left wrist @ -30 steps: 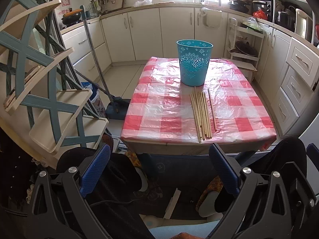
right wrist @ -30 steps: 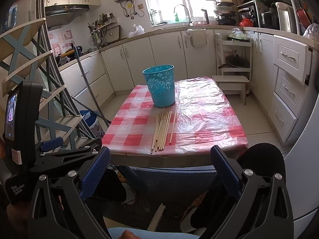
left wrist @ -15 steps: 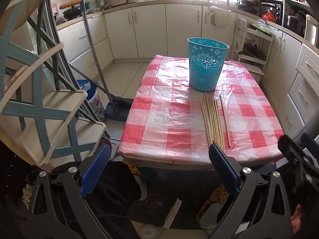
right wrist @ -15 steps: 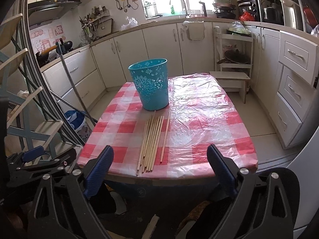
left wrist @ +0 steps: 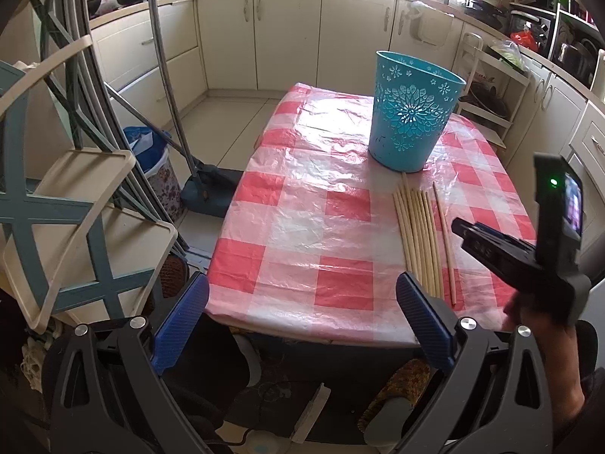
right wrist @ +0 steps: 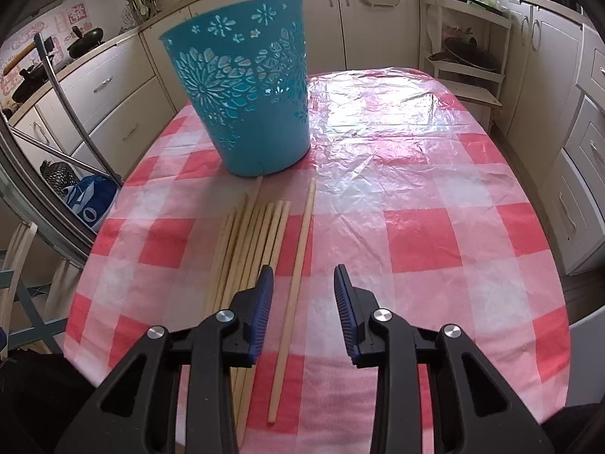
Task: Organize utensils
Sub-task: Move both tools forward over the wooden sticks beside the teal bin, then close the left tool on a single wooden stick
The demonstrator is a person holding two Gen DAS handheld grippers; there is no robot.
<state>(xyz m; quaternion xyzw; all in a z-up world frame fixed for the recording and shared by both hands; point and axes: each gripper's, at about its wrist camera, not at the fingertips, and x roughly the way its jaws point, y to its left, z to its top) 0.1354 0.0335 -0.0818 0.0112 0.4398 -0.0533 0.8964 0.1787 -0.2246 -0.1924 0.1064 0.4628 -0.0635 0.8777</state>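
Several wooden chopsticks (right wrist: 249, 249) lie side by side on the red-checked tablecloth (right wrist: 416, 234); one single chopstick (right wrist: 297, 276) lies apart to their right. A teal cut-out bin (right wrist: 245, 102) stands upright just beyond them. My right gripper (right wrist: 302, 287) is open above the table, its jaws on either side of the single chopstick, not touching it. My left gripper (left wrist: 302, 302) is open and empty at the table's near edge. In the left wrist view the bin (left wrist: 412, 113), chopsticks (left wrist: 418, 234) and right gripper's body (left wrist: 522, 257) show.
A cream and blue folding shelf (left wrist: 56, 208) stands at the left. A mop and dustpan (left wrist: 204, 189) lean beside a blue bag (left wrist: 147, 151) on the floor. Kitchen cabinets (right wrist: 582, 159) line the back and right. A white rack (right wrist: 469, 56) stands behind the table.
Both grippers moved forward toward the table. The right gripper came over the table, narrowed its opening and now straddles the single chopstick. It entered the left wrist view.
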